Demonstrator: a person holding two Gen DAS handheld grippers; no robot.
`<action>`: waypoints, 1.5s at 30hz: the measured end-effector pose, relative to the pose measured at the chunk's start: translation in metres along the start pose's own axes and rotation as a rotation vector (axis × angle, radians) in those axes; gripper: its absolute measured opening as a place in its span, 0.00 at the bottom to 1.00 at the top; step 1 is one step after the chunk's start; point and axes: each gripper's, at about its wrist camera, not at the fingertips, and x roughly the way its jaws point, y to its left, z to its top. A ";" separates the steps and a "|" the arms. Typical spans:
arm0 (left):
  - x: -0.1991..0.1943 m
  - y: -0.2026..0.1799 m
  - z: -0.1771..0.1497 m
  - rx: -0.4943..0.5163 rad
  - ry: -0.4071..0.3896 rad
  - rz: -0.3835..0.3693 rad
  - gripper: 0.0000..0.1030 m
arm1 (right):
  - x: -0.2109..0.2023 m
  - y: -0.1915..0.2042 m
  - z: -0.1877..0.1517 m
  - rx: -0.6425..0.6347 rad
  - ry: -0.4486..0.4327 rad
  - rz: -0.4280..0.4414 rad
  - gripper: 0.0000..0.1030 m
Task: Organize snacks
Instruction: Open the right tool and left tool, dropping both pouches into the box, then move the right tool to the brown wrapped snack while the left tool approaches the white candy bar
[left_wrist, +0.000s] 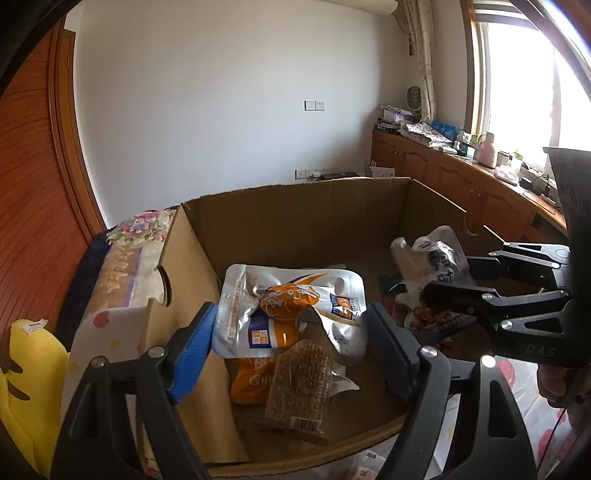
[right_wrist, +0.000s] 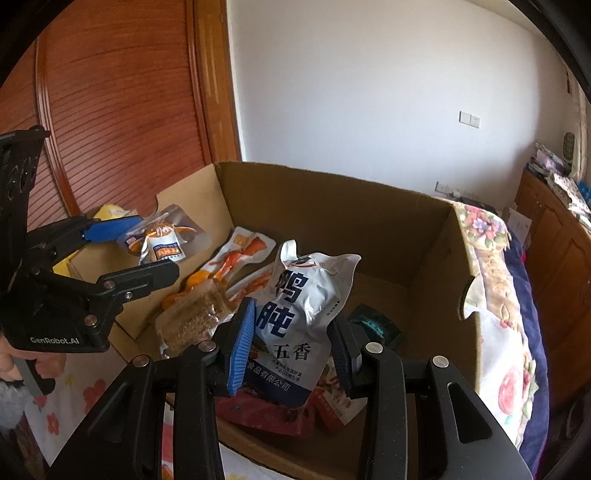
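Note:
An open cardboard box (left_wrist: 295, 186) (right_wrist: 332, 181) fills both views. My left gripper (left_wrist: 291, 321) (right_wrist: 154, 246) is shut on a silver and orange snack pouch (left_wrist: 280, 291) (right_wrist: 159, 240), which hangs above the box's left side. Over the box's near right part, my right gripper (right_wrist: 295, 317) (left_wrist: 448, 278) is shut on a white pouch with blue lettering (right_wrist: 295, 295) (left_wrist: 439, 254). On the box floor lie a clear-wrapped brown bar (left_wrist: 295, 380) (right_wrist: 195, 317), an orange packet (left_wrist: 247, 380), a white and orange packet (right_wrist: 242, 254), a red packet (right_wrist: 266, 410) and a dark teal packet (right_wrist: 373, 325).
The box rests on a bed with a floral quilt (left_wrist: 136, 232) (right_wrist: 491, 266). A yellow plush (left_wrist: 26, 369) lies at the left. A wooden slatted door (right_wrist: 122, 110) stands behind. Wooden cabinets (left_wrist: 443, 166) with clutter run under the window.

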 end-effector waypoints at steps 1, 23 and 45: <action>0.000 0.000 -0.001 -0.003 0.004 -0.004 0.79 | 0.000 0.000 0.000 0.003 0.000 0.003 0.39; -0.069 -0.008 -0.014 0.005 -0.051 0.011 0.82 | -0.061 0.033 -0.007 -0.057 -0.048 -0.036 0.50; -0.096 0.003 -0.107 -0.017 0.024 0.017 0.82 | -0.094 0.085 -0.085 0.008 0.033 -0.004 0.50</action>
